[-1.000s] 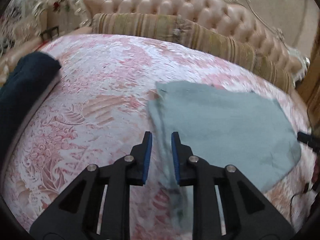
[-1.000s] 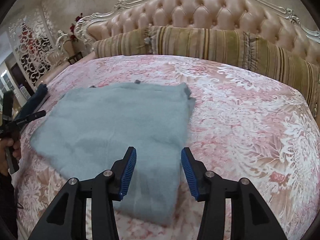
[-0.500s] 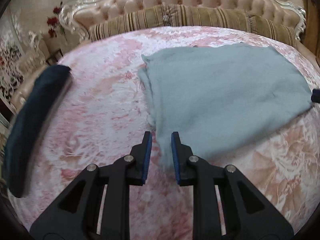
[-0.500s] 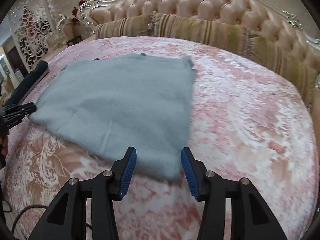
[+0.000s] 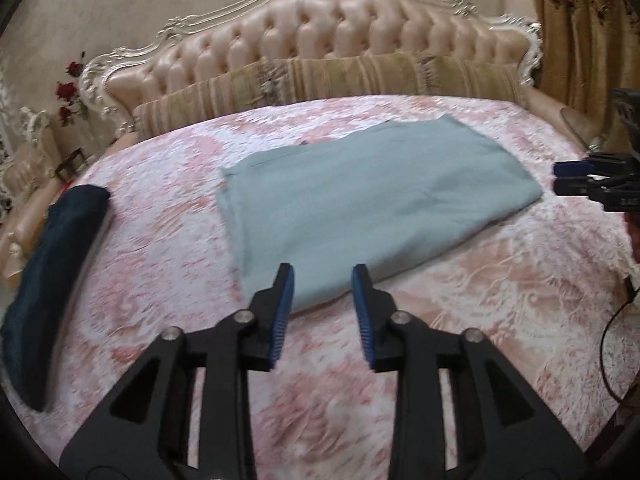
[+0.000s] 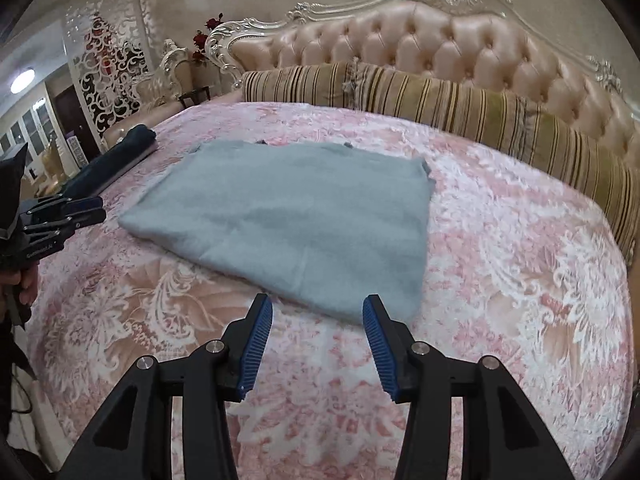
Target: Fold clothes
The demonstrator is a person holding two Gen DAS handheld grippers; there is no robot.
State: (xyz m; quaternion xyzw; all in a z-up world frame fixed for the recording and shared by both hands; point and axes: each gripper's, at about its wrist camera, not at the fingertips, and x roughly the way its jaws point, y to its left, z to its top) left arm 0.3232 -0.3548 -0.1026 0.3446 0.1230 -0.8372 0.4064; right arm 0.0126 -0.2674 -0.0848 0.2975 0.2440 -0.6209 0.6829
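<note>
A light blue-grey garment (image 5: 372,200) lies folded flat on the pink patterned bedspread (image 5: 160,240). My left gripper (image 5: 322,296) hovers just short of its near corner. Its jaws are opening and nothing is pressed between the blue pads. In the right wrist view the same garment (image 6: 300,216) spreads ahead of my right gripper (image 6: 318,320), which stands open and empty at the cloth's near edge. Each gripper shows in the other's view: the right gripper (image 5: 576,178) at the far right edge, the left gripper (image 6: 68,216) at the far left, held by a hand.
A folded dark blue garment (image 5: 56,260) lies along the bed's left edge (image 6: 112,160). Striped bolster pillows (image 6: 440,100) and a tufted pink headboard (image 5: 340,40) close off the far side. A black cable (image 5: 612,340) hangs at the right; a curtain (image 5: 580,20) stands beyond.
The left jaws, narrow around the garment's edge before, have spread and let it go. Both grippers have drawn back and swung, and the garment now lies flat beyond their tips.
</note>
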